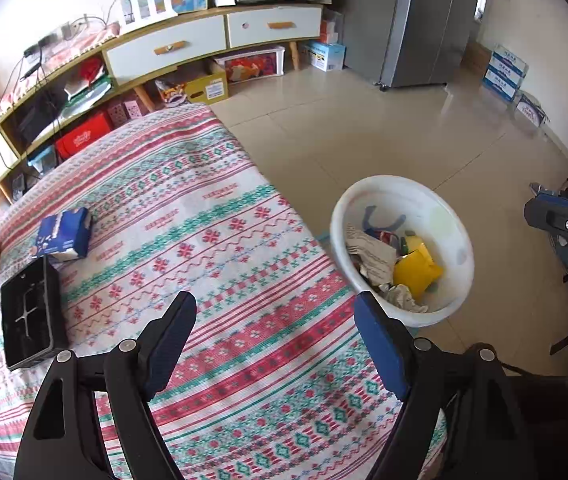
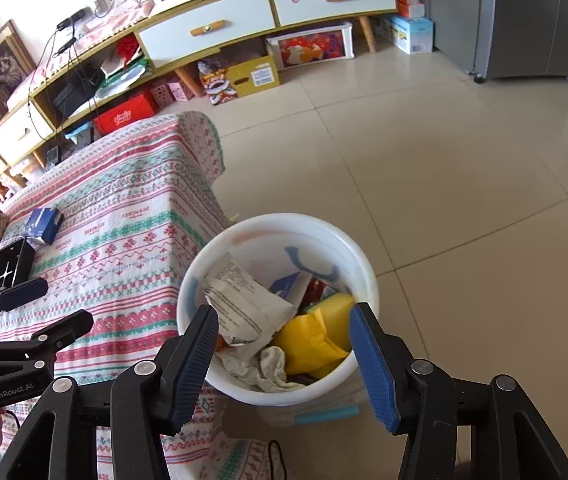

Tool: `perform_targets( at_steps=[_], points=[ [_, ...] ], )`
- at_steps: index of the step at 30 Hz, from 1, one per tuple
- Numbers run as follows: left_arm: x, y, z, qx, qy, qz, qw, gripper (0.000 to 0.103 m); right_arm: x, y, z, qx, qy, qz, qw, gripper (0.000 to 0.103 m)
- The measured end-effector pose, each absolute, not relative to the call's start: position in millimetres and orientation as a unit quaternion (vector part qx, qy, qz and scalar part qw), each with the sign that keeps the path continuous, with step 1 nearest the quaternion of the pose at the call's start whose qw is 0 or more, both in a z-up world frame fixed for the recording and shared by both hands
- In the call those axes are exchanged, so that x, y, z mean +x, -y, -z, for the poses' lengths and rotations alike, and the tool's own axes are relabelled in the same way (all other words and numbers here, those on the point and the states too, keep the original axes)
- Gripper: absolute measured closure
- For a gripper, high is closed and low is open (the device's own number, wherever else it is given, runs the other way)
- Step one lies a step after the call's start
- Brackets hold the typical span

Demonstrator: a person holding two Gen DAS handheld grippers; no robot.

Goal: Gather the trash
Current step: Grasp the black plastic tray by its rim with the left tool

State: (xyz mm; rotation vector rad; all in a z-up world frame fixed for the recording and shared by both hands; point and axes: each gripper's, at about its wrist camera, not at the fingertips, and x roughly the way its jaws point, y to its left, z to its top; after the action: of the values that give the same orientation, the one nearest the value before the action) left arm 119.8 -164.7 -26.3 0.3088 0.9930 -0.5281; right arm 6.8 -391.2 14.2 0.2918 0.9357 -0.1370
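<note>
Right wrist view: right claw (image 2: pixel 284 354) gapes empty above the bin (image 2: pixel 358 264); left claw (image 1: pixel 274 340), apart, should seek leftover tabletop (image 1: pixel 220 216) trash.

Bright daylight fills both my views, blowing out the wall at upper left. The tiled floor (image 1: pixel 364 128) shows soft glare. Fisheye bending curves the cabinet (image 2: pixel 204 28), corners go black, and the bin's printed paper (image 2: pixel 244 304) looks slightly blurred.

"GenRobot.AI" on the left gripper (image 2: pixel 20 304) body, other print too small to read
</note>
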Motion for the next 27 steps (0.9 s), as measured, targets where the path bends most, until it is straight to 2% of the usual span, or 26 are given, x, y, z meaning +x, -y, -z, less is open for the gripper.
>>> perform_targets(
  at_steps=[9,17,27],
  points=[
    [140,74,22,0.117,-0.477,0.178,0.853,0.016,37,348,-15,0.136,-0.447,0.041,0.883,0.036],
    [184,-7,38,0.078,-0.517,0.104,0.846,0.016,72,298,-3,0.127,-0.458,0.011,0.880,0.034],
    [228,-41,67,-0.013,-0.563,0.092,0.821,0.016,103,264,21,0.131,-0.479,-0.005,0.868,0.033]
  ],
)
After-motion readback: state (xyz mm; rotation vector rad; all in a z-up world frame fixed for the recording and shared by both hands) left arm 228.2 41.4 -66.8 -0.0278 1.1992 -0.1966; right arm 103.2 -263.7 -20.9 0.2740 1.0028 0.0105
